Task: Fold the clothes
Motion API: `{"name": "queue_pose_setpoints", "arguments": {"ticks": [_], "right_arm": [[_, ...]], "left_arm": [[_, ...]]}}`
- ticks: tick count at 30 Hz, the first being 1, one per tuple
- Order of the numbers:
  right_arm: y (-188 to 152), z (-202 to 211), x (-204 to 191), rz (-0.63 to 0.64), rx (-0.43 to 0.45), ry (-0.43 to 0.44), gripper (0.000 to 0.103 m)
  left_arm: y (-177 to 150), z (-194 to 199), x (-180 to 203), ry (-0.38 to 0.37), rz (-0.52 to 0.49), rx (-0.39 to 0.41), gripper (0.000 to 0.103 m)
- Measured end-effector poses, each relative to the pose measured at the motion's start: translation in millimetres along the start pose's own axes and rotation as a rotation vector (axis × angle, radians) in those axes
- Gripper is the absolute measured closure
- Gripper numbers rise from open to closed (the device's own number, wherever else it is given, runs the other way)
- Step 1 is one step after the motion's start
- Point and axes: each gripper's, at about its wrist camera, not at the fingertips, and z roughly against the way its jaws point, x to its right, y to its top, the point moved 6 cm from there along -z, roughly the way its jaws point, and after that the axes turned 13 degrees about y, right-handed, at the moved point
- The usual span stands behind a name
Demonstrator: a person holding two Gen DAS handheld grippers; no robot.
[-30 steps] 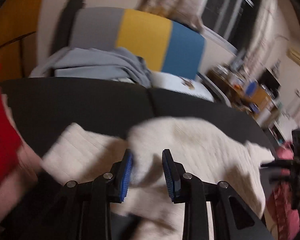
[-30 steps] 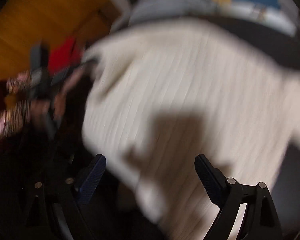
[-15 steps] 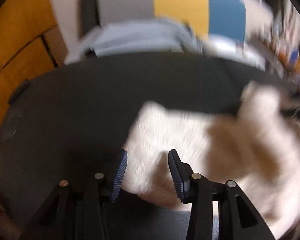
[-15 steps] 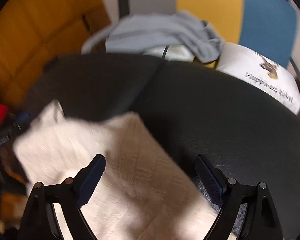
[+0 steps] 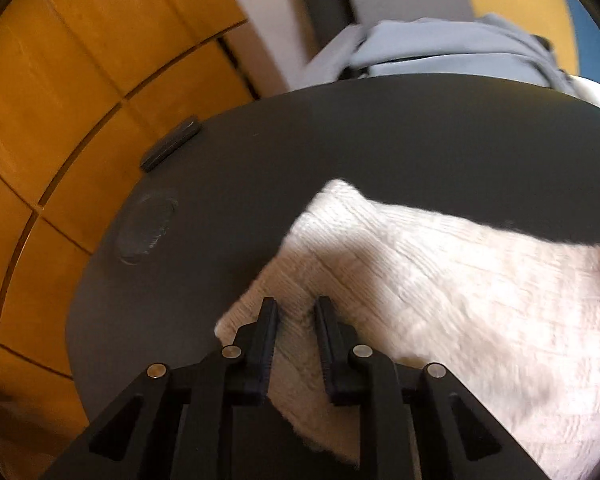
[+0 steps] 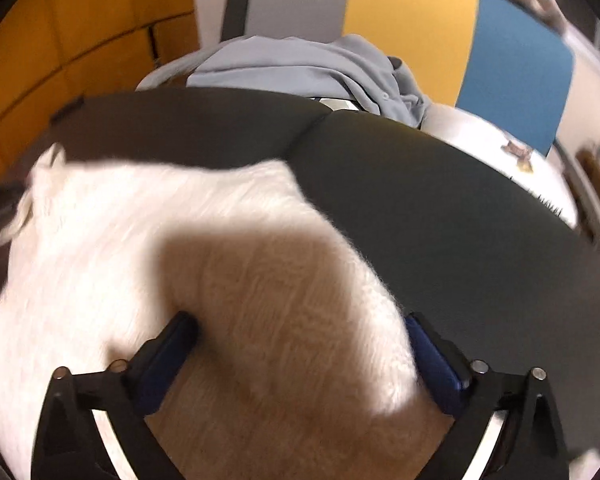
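Left gripper (image 5: 294,316), jaws just narrowing, pinches the cream knit (image 5: 440,288) at lower centre; right gripper (image 6: 300,332) gapes wide. Soft, limp knit: best gripped at corners.

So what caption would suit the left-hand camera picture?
Left gripper, its jaws just closing, pinches a fold of cream knit sweater on the dark table.

Dark table (image 5: 340,152) — cream knitted garment (image 5: 460,280) spread flat across it.
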Motion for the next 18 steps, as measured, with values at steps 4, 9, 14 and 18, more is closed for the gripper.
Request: {"name": "queue_pose_setpoints", "arguments": {"ticks": [4,9,14,18], "right_arm": [[21.9,-25.8,-28.1,0.036,-0.004,0.016,0.000],[6.9,-1.5,-45.0,-0.038,0.020,0.193,0.000],[-21.7,63.6,-10.2,-0.140,0.086,0.253,0.000],[-53.6,89.1,40.4,-0.207,0.010,0.178,0.000]], "left_arm": [[24.5,-3.1,-45.8,-0.065,0.218,-0.077,0.083],[28.9,77.6,-48.8,-0.362,0.294,0.077,0.076],[18.2,154.0,44.1,-0.730,0.080,0.124,0.071],[26.0,204.3,120.0,-0.966,-0.045,0.066,0.065]]}}
